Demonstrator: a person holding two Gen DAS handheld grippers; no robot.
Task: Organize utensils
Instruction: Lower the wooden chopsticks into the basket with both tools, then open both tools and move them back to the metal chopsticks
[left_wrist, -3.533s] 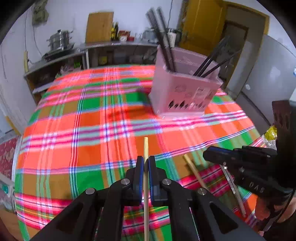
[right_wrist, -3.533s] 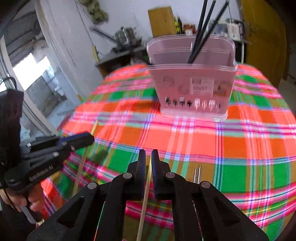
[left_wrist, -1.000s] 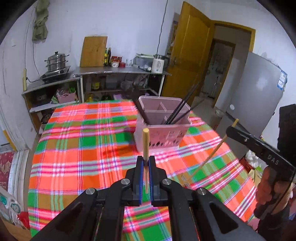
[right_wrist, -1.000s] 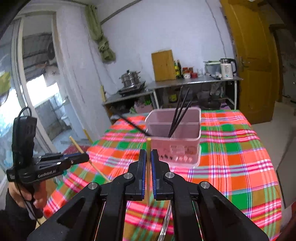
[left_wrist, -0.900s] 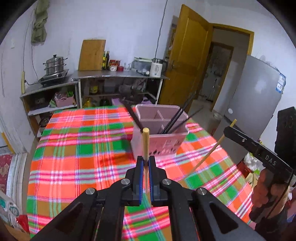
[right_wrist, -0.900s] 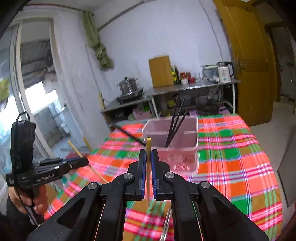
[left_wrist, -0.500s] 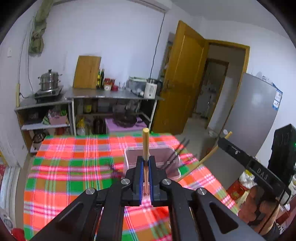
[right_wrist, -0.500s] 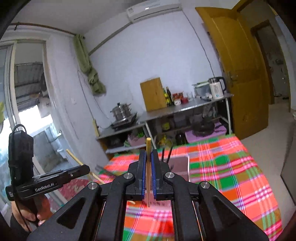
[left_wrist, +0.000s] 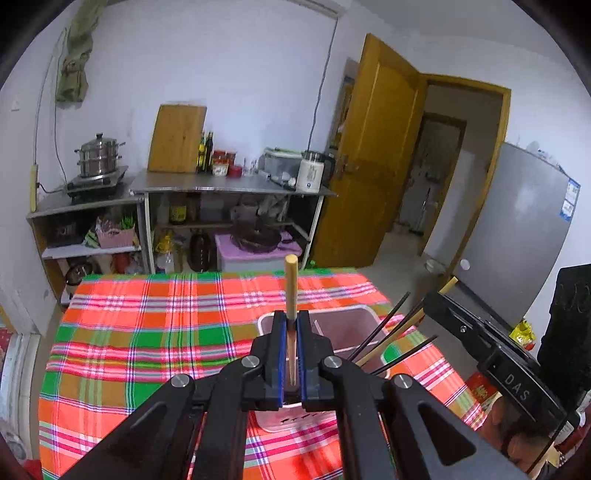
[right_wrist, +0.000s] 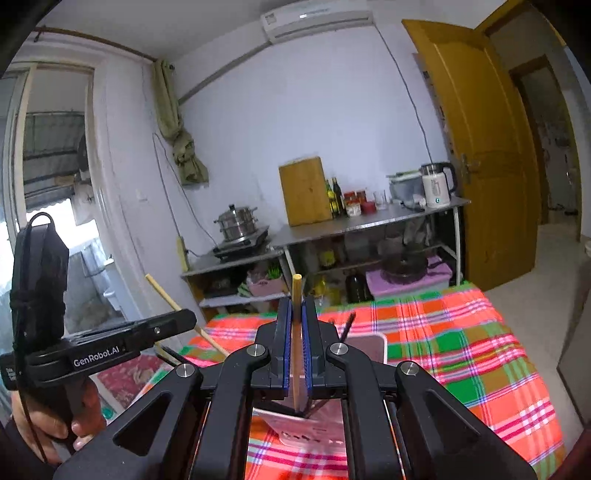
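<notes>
My left gripper (left_wrist: 291, 316) is shut on a pale wooden chopstick (left_wrist: 290, 284) that stands upright above the pink utensil holder (left_wrist: 343, 326). Several black chopsticks (left_wrist: 386, 332) lean out of the holder's right side. My right gripper (right_wrist: 296, 314) is shut on a second wooden chopstick (right_wrist: 296, 291), also upright, with the pink holder (right_wrist: 367, 347) just below and behind its fingers. Each gripper shows in the other's view: the right gripper (left_wrist: 430, 298) at the holder's right, the left gripper (right_wrist: 189, 318) at its left, held by a hand (right_wrist: 79, 417).
The holder stands on a table with a red, green and orange plaid cloth (left_wrist: 147, 332). Behind it a steel shelf unit (left_wrist: 229, 188) carries a kettle, bottles, a cutting board and a steamer pot. A yellow door (left_wrist: 373, 166) and a grey fridge (left_wrist: 517, 240) are to the right.
Both grippers have risen and moved in over the holder with their chopsticks. The holder has slid from mid-view to under the fingers, and the back wall fills more of each view.
</notes>
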